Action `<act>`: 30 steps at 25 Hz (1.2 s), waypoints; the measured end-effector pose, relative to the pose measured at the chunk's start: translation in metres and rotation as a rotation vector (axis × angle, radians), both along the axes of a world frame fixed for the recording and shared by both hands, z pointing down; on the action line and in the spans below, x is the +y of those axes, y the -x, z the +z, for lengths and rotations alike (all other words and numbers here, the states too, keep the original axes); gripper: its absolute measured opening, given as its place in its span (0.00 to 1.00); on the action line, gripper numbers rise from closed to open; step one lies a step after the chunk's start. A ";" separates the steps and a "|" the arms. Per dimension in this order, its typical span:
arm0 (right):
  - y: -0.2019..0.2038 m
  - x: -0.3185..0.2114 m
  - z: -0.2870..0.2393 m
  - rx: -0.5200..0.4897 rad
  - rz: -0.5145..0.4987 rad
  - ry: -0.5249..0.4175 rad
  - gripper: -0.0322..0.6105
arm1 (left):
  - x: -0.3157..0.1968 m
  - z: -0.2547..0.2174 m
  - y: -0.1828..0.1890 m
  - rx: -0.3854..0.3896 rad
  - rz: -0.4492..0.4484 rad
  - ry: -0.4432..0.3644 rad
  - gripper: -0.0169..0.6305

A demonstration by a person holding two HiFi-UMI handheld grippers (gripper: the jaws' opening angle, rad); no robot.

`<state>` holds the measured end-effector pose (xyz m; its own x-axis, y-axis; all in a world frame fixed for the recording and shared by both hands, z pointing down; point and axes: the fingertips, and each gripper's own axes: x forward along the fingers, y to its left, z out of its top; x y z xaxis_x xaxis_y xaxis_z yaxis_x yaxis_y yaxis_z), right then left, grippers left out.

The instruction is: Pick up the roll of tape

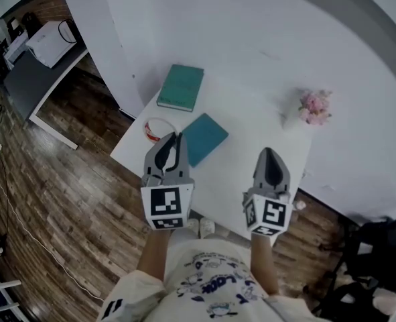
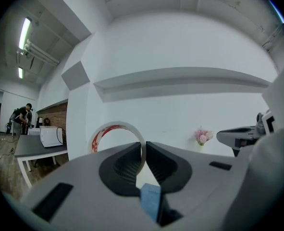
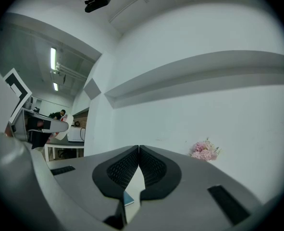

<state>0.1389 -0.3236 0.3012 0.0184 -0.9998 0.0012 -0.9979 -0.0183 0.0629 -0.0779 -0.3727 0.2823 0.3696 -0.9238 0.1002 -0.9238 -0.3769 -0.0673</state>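
The roll of tape point(image 2: 114, 125), a white ring with red print, stands upright off the table, and my left gripper point(image 2: 143, 146) is shut on its wall. In the head view the roll point(image 1: 156, 129) hangs at the tips of the left gripper point(image 1: 176, 137), above the table's left corner. My right gripper point(image 1: 270, 151) is held level over the white table point(image 1: 251, 173) to the right. In its own view the right gripper point(image 3: 139, 149) is shut with nothing between the pads.
A teal book point(image 1: 181, 87) lies at the table's back left and a blue notebook point(image 1: 203, 138) beside the left gripper. Pink flowers point(image 1: 315, 106) stand at the back right by the wall. A grey desk point(image 1: 30, 79) stands far left, a black chair point(image 1: 378, 247) lower right.
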 end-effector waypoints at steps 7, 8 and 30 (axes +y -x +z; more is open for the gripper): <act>-0.003 0.000 -0.006 0.010 0.000 -0.006 0.05 | 0.002 -0.005 0.001 0.011 -0.016 -0.021 0.08; -0.003 -0.001 -0.007 0.006 -0.001 -0.008 0.05 | 0.002 -0.006 0.000 0.012 -0.015 -0.023 0.08; -0.013 -0.004 -0.008 0.011 -0.001 -0.012 0.05 | 0.002 -0.005 -0.008 -0.002 -0.016 -0.019 0.08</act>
<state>0.1521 -0.3277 0.2934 0.0176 -0.9998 -0.0109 -0.9971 -0.0183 0.0741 -0.0695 -0.3709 0.2778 0.3550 -0.9311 0.0834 -0.9294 -0.3612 -0.0763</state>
